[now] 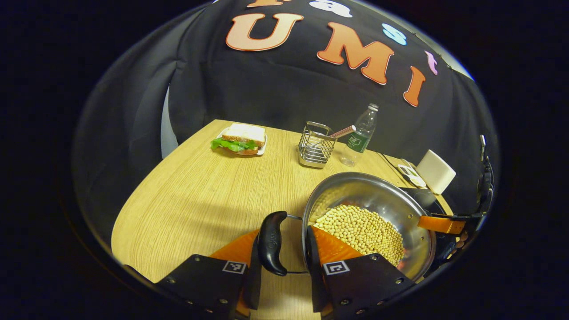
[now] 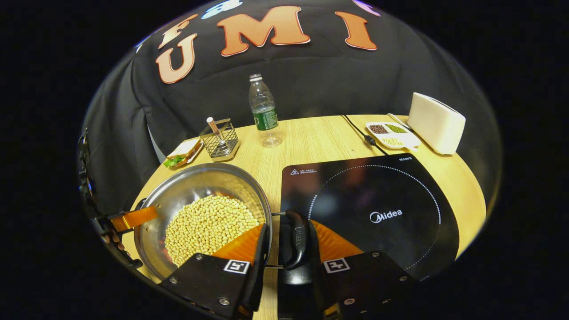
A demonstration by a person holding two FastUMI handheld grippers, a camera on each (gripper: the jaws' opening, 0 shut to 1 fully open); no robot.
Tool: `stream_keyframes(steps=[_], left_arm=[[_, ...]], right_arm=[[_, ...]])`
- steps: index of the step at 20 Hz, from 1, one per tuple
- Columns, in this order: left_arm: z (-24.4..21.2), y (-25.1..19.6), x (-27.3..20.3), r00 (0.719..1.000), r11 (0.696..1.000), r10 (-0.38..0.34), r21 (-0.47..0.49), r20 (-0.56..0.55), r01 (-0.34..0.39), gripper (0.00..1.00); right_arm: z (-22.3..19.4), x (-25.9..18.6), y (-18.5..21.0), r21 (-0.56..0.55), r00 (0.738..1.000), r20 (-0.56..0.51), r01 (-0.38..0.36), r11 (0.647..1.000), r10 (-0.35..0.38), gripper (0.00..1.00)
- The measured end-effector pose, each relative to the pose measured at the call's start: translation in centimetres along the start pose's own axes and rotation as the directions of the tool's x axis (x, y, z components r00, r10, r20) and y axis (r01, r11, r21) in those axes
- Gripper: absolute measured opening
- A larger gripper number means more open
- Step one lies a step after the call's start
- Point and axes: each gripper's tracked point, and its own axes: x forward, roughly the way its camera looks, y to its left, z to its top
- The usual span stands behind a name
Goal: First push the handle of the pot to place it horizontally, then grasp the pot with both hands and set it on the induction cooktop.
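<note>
On the pale wooden counter [image 1: 191, 195], just left of the black glass induction cooktop [image 2: 369, 209], sits my round steel pot of soybeans [image 2: 200, 209]. Left fingers [image 1: 284, 242] and right fingers [image 2: 289, 240] each bracket a black side handle, contact unclear, so I cannot tell whether they grip; placed for a level two-sided lift.

Staged kitchen booth: black cloth wall [image 2: 311, 84], wooden table [image 1: 195, 195], induction cooktop [image 2: 369, 213], sandwich [image 1: 240, 140].

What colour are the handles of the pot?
Black. The pot's handle shows best in the left gripper view, between the jaws.
</note>
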Motion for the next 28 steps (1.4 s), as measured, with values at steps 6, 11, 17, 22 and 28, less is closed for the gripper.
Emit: stream_keyframes(steps=[6,11,17,22,28], left_arm=[[2.7,-1.7,-3.5,0.996,1.0,0.023,0.01,0.086,-0.024,0.46],[4.8,-5.2,-5.5,0.992,1.0,-0.003,0.025,0.129,0.0,0.46],[5.6,-9.5,-6.2,0.988,0.999,-0.035,0.039,0.15,0.03,0.46],[5.6,-13.8,-5.6,0.988,0.997,-0.071,0.039,0.136,0.067,0.46],[5.0,-18.6,-4.4,0.989,0.992,-0.109,0.068,0.101,0.103,0.46]], right_arm=[[2.0,-3.2,-0.8,0.013,0.998,0.043,-0.046,0.999,0.045,0.38],[4.4,-6.4,-3.3,0.024,0.994,0.098,-0.044,0.999,0.041,0.37],[5.7,-8.9,-7.2,0.042,0.991,0.131,-0.028,0.999,0.023,0.34],[6.1,-9.7,-11.1,0.064,0.99,0.139,0.001,0.998,-0.01,0.37],[5.8,-10.1,-15.8,0.112,0.991,0.124,0.028,0.993,-0.042,0.38]])
